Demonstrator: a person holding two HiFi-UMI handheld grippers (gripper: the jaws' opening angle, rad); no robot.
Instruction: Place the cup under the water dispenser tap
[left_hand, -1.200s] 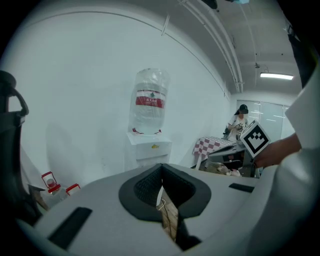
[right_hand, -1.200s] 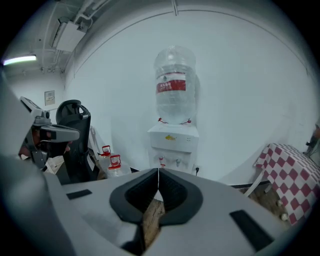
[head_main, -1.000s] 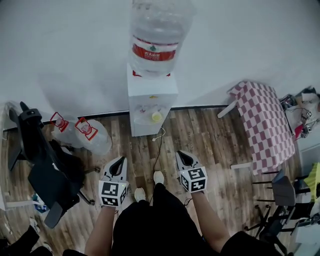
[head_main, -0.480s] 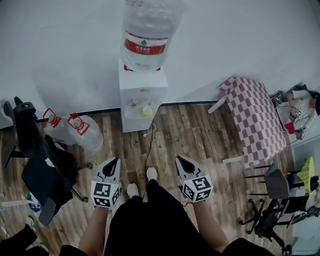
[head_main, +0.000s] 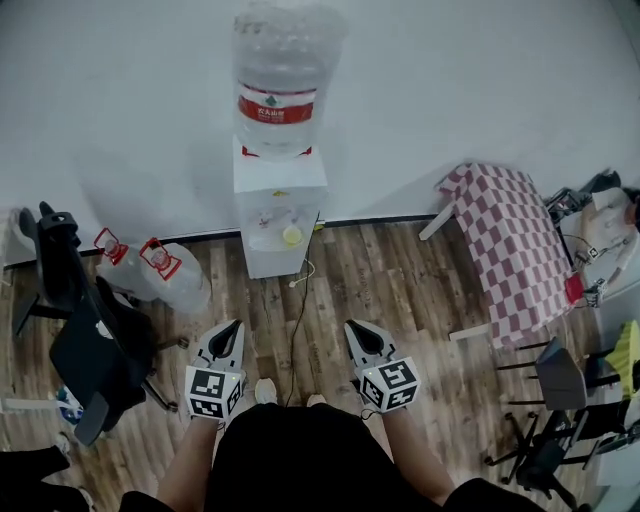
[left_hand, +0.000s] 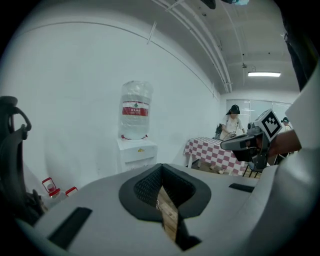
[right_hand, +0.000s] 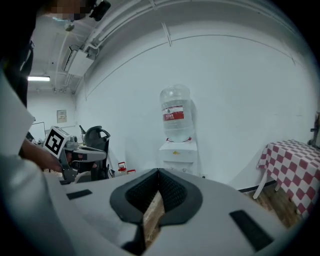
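The white water dispenser (head_main: 279, 212) stands against the wall with a big clear bottle (head_main: 275, 85) on top. A small yellow cup (head_main: 291, 236) sits in its tap recess. My left gripper (head_main: 229, 335) and right gripper (head_main: 356, 333) hover over the wooden floor well short of the dispenser, both pointing toward it. Each is shut with nothing between its jaws. The left gripper view shows the dispenser (left_hand: 137, 153) beyond the left gripper (left_hand: 161, 167). In the right gripper view the dispenser (right_hand: 178, 153) stands past the right gripper (right_hand: 158, 172).
Two empty water jugs (head_main: 152, 277) lie left of the dispenser, beside a black office chair (head_main: 78, 335). A table with a red-checked cloth (head_main: 515, 245) stands at the right, with dark chairs (head_main: 560, 385) nearer. A cable (head_main: 298, 300) runs across the floor. A person (left_hand: 233, 124) stands far off.
The dispenser has shifted left in the head view. Both grippers stay shut and empty, held side by side, drifting slightly. The person's shoes have slipped back under the body.
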